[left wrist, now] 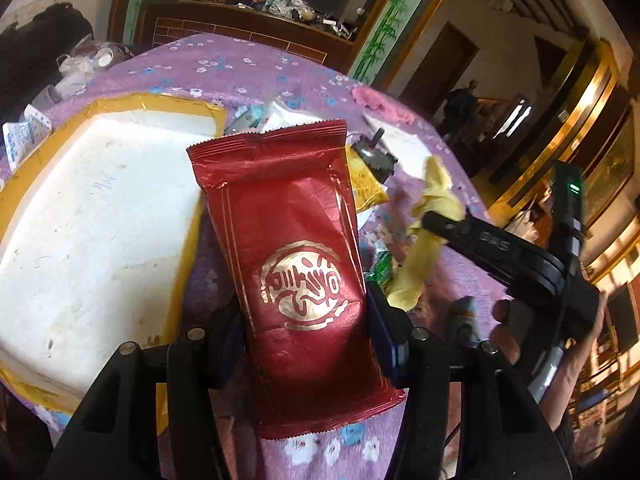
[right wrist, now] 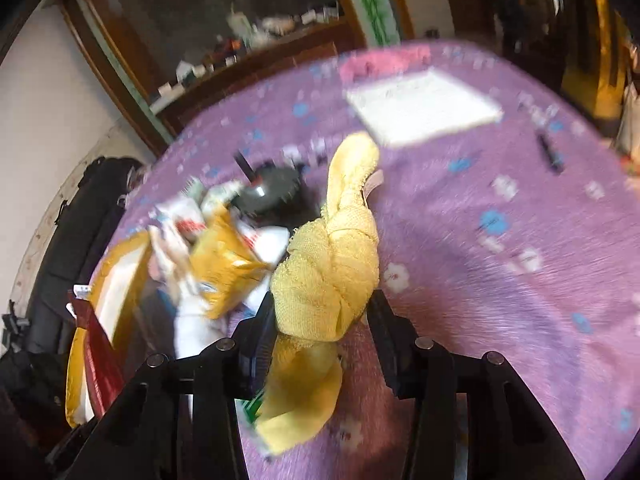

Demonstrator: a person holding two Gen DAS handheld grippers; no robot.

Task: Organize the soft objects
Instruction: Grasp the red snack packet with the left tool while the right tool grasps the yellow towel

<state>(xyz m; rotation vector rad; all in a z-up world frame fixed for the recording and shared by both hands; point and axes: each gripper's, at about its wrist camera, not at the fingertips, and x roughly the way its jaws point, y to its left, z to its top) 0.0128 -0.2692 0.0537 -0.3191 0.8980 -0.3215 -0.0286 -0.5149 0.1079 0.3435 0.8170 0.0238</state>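
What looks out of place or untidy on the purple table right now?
A heap of mixed packets lies jumbled beside the white foam box, with a dark round device among them. A pink cloth sits crumpled at the far edge. The left claw holds a red packet; the right claw holds a knotted yellow cloth.

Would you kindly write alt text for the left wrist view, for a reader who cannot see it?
The left gripper holds a red foil packet upright above a purple flowered tablecloth. A white foam box edged in yellow tape lies to its left; on the right, the right gripper holds a yellow cloth.
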